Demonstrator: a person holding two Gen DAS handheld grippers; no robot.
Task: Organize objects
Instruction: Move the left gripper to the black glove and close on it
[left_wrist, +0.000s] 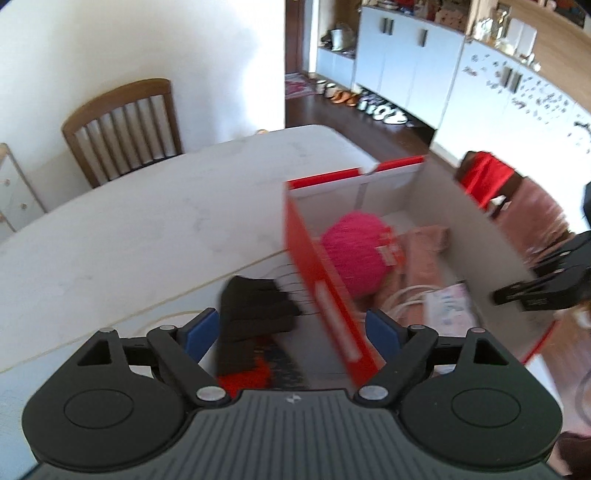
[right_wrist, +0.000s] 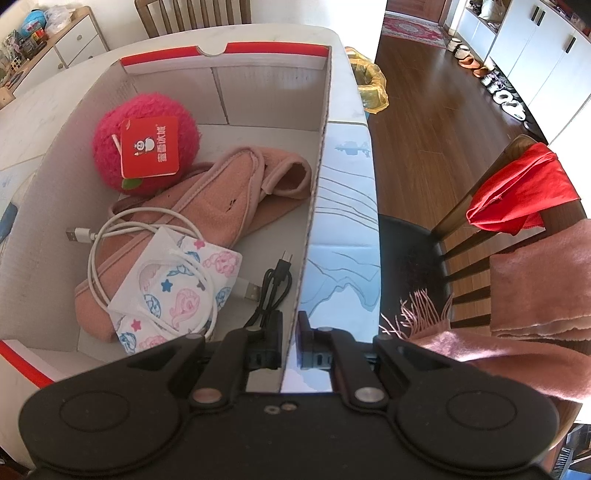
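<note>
Box (right_wrist: 317, 192) on the table (left_wrist: 129, 229) mostly packed; my right gripper (right_wrist: 290, 345) pinches its side wall.

I count inside 1 pink plush ball (right_wrist: 144, 147), 1 pink cloth (right_wrist: 221, 206), 1 patterned face mask (right_wrist: 177, 288), 2 cables. Left gripper (left_wrist: 291, 330) spread wide over 1 black cloth (left_wrist: 255, 310) outside, my guess for packing.

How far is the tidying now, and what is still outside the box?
Done: the red-and-white cardboard box already holds a pink plush ball, a pink cloth, a white USB cable, a printed face mask and a black cable. In hand: the right gripper clamps the box wall. Left: a black folded cloth lies outside, between the open left gripper's fingers.
</note>
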